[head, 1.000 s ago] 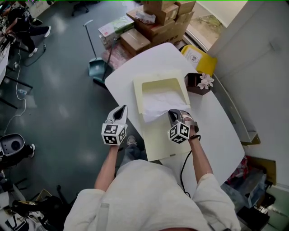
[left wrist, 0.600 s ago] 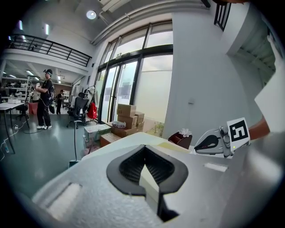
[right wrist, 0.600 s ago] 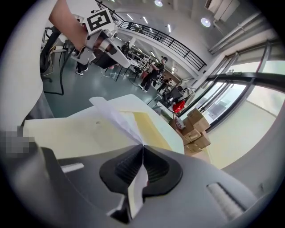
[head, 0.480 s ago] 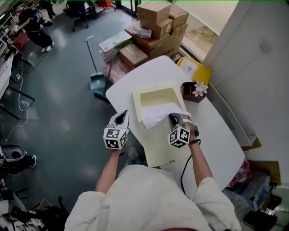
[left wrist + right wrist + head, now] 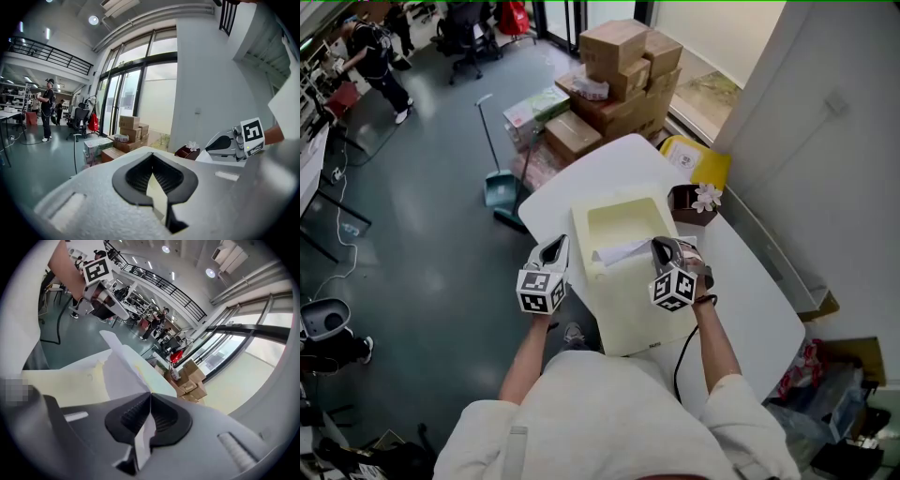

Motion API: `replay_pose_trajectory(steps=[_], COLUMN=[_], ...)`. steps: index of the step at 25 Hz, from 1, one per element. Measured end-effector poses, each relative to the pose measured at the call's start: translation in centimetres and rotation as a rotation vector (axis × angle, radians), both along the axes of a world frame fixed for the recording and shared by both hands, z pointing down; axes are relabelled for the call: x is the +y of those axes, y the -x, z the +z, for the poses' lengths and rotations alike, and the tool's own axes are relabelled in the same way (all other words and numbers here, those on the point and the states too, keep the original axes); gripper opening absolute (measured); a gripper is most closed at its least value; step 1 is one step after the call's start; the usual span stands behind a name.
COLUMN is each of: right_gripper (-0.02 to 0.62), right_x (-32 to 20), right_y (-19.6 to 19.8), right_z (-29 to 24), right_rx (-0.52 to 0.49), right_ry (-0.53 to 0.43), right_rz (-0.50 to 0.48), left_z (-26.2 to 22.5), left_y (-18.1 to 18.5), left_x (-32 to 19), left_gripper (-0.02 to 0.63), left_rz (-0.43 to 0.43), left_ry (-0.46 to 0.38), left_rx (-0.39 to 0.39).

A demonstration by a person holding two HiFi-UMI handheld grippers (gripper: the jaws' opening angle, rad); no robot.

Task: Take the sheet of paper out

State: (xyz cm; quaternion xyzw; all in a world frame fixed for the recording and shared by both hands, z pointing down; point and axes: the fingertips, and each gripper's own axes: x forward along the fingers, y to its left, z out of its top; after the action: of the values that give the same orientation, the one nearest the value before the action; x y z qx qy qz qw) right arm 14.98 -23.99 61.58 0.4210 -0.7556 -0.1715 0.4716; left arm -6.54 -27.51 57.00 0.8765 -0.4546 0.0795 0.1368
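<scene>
A pale yellow envelope (image 5: 628, 300) lies lengthwise on the white table (image 5: 750, 300), its open mouth (image 5: 619, 220) at the far end. A white sheet of paper (image 5: 619, 252) sticks out of that mouth. My right gripper (image 5: 661, 247) is shut on the sheet's near corner; in the right gripper view the paper (image 5: 119, 371) runs from the closed right gripper (image 5: 149, 399) over the envelope (image 5: 65, 385). My left gripper (image 5: 556, 247) is at the envelope's left edge. In the left gripper view a pale yellow edge is pinched in the left gripper (image 5: 152, 171).
A brown box with a white flower (image 5: 694, 202) stands just beyond the envelope on the right. A yellow bin (image 5: 698, 159), stacked cardboard boxes (image 5: 614, 56) and a dustpan (image 5: 500, 187) are on the floor past the table. The wall runs along the right.
Both grippers have risen. The white sheet, spread over the envelope's mouth before, now shows as a narrow raised strip held by the right gripper.
</scene>
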Motion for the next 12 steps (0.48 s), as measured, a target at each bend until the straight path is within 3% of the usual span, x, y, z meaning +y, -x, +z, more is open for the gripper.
replay_pose_trajectory(steps=[8, 12], right_gripper=[0.009, 0.009], right_x=[-1.8, -2.3], right_y=[0.4, 1.0], right_z=[-3.7, -5.5], right_rx=[-0.029, -0.103], right_ry=[-0.088, -0.124], right_rz=[0.03, 0.06], left_z=[-1.6, -2.2], left_y=[-0.1, 0.2], left_x=[-0.5, -0.7], left_gripper=[0.002, 0.002], left_rz=[0.005, 0.001], left_ry=[-0.038, -0.049], left_rx=[0.019, 0.02])
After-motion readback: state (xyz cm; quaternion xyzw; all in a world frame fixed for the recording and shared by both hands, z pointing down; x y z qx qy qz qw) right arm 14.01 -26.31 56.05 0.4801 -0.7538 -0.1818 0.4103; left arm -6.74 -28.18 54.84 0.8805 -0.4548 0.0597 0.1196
